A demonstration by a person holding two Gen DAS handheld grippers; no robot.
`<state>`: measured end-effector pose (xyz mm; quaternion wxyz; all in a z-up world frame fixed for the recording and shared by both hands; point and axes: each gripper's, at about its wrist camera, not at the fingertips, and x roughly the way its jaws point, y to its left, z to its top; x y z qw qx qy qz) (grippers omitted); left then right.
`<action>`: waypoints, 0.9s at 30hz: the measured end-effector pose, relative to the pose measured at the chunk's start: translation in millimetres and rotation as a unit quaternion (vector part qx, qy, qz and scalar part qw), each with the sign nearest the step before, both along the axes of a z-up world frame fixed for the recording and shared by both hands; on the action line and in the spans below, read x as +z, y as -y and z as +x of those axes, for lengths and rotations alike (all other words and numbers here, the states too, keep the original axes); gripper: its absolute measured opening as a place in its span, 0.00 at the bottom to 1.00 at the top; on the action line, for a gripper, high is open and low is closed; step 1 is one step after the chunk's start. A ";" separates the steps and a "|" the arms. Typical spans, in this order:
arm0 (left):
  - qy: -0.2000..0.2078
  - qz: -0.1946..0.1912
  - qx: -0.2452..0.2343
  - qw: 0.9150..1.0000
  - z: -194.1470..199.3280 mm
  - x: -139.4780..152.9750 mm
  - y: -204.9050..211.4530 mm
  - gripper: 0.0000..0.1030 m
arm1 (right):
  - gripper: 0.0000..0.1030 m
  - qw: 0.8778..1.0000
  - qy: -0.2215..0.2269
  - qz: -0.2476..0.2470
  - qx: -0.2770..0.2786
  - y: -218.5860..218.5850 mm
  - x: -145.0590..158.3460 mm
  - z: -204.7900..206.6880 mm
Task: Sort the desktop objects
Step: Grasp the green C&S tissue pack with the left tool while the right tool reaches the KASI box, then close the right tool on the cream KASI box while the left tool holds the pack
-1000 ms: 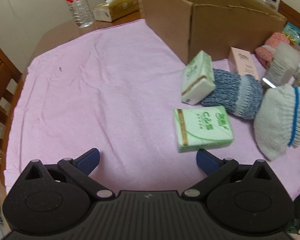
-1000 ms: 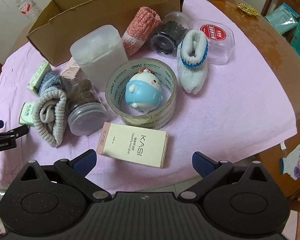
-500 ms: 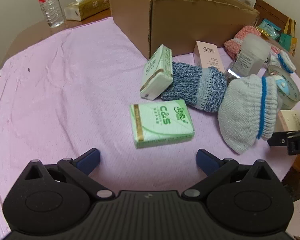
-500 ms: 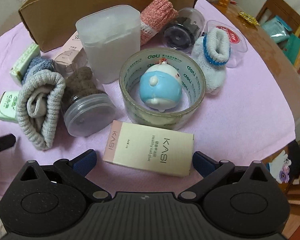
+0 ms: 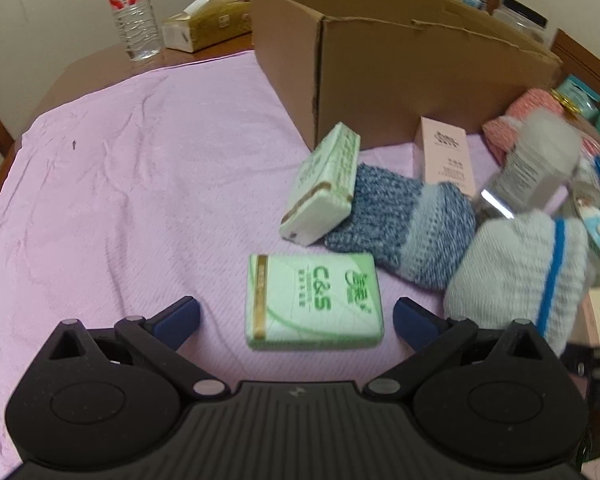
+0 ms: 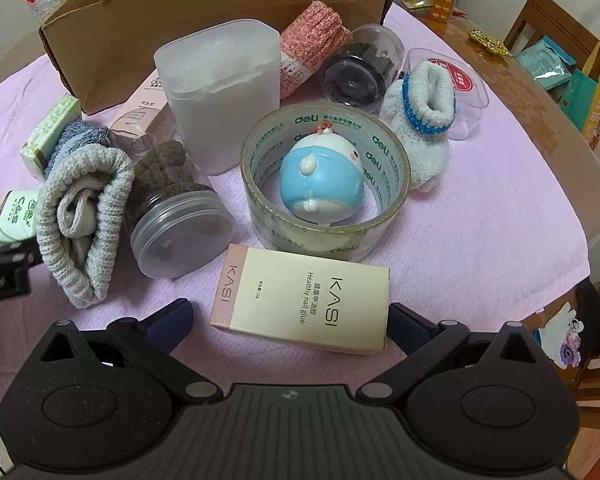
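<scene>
My left gripper is open, its blue fingertips on either side of a green tissue pack lying flat on the pink cloth. A second green pack leans on a blue knit sock, beside a grey sock with a blue stripe. My right gripper is open around the near end of a cream KASI nail-glue box. Beyond it stands a tape roll with a blue toy inside, a jar lying on its side and a frosted plastic container.
An open cardboard box stands at the back of the table. A water bottle and a tissue box sit at the far left. A pink sock, dark jar, rolled grey sock and a white sock crowd the right side.
Both grippers have moved forward and lower: the green tissue pack now lies between the left fingertips, and the KASI box sits between the right fingertips. Both stay open.
</scene>
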<state>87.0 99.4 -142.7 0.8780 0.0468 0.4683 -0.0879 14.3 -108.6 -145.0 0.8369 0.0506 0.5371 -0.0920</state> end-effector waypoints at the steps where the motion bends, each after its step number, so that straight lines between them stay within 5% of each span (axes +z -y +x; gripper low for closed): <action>1: -0.002 0.001 0.006 1.000 0.7 0.2 0.8 1.00 | 1.00 1.000 0.000 0.000 0.002 0.2 -0.2 0.3; 5: -0.010 0.004 0.007 1.000 3.0 0.9 2.1 0.98 | 1.00 1.000 -0.005 0.001 0.004 0.6 -0.4 1.5; 16: 0.016 -0.006 -0.013 1.000 -6.9 8.7 3.9 0.63 | 1.00 1.000 -0.004 0.001 0.011 1.5 -1.2 1.8; 27: 0.001 -0.008 -0.074 0.997 -4.5 9.6 -10.5 0.62 | 1.00 1.000 0.004 -0.002 0.003 -1.5 -0.1 -4.0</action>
